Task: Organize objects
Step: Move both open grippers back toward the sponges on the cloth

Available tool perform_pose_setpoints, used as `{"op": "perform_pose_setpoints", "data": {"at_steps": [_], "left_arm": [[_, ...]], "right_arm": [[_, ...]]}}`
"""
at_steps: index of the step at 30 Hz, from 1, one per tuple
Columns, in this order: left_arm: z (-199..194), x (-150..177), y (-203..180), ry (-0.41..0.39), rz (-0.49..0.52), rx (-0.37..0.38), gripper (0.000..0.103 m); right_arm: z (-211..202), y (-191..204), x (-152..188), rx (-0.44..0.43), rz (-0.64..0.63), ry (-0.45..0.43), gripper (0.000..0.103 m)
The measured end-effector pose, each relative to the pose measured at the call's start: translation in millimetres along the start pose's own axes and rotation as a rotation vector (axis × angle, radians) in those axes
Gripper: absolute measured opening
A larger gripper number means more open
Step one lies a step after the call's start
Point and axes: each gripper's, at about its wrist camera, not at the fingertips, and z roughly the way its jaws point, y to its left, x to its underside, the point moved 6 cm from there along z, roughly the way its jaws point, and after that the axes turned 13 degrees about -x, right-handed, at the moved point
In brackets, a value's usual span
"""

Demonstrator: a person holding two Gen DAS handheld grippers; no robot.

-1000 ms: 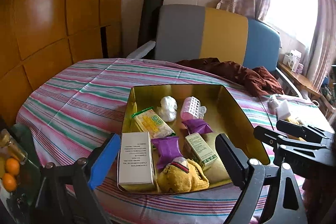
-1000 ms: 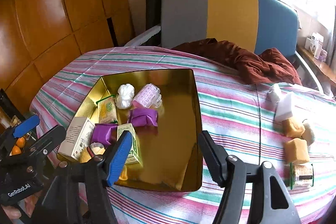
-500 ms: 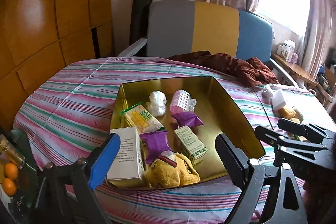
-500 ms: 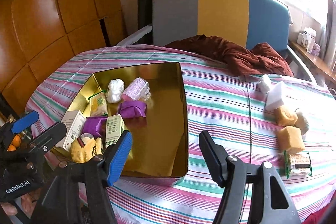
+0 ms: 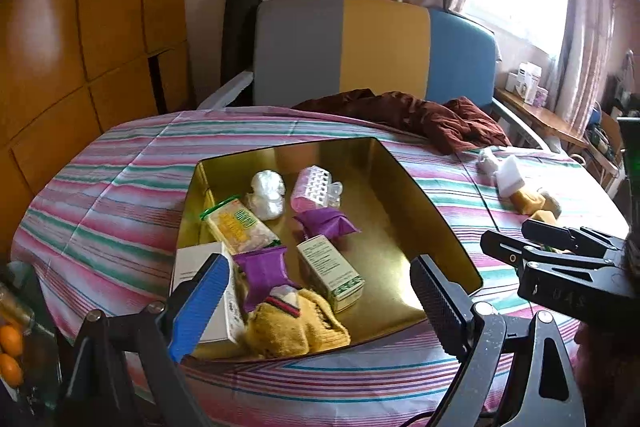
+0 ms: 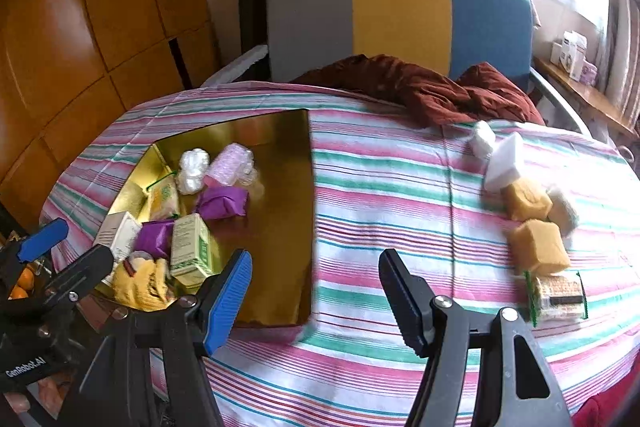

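Observation:
A gold tray [image 5: 420, 195] sits on the striped tablecloth and holds several items: a white box [image 5: 192, 263], two purple packets [image 5: 326, 221], a green-and-white carton [image 5: 330, 267], a yellow knit piece [image 5: 296, 327], a snack packet and a pink roller. My left gripper [image 5: 320, 263] hovers open over the tray's near edge, with nothing between its fingers. My right gripper [image 6: 316, 259] is open and empty above the cloth, just right of the tray [image 6: 280, 187]. Loose on the cloth to its right lie yellow sponges [image 6: 538, 247], a white block [image 6: 506, 163] and a green-edged packet [image 6: 558, 293].
A maroon cloth [image 6: 432, 87] is heaped at the table's far edge, in front of a grey, yellow and blue chair [image 6: 400, 11]. Oranges [image 5: 10, 351] sit low at the left. A wooden wall stands on the left, and a shelf [image 6: 580, 87] with small boxes on the right.
Both grippers have drifted to the right. In the right wrist view the tray has slid to the left and the loose sponges have come nearer. Neither jaw has changed its opening.

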Motion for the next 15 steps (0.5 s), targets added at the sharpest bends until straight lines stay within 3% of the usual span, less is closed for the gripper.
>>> {"op": "perform_pose_setpoints", "data": {"at_steps": [5,15], "left_arm": [[-1,-5,-14,-0.007,0.03,0.032,0.092],[-8,-15,-57,-0.021,0.113,0.112,0.093]], "right_arm": [[-10,-34,6,0.025,0.072,0.014,0.067],[-51,-143,9,0.112,0.278,0.022,0.068]]}}
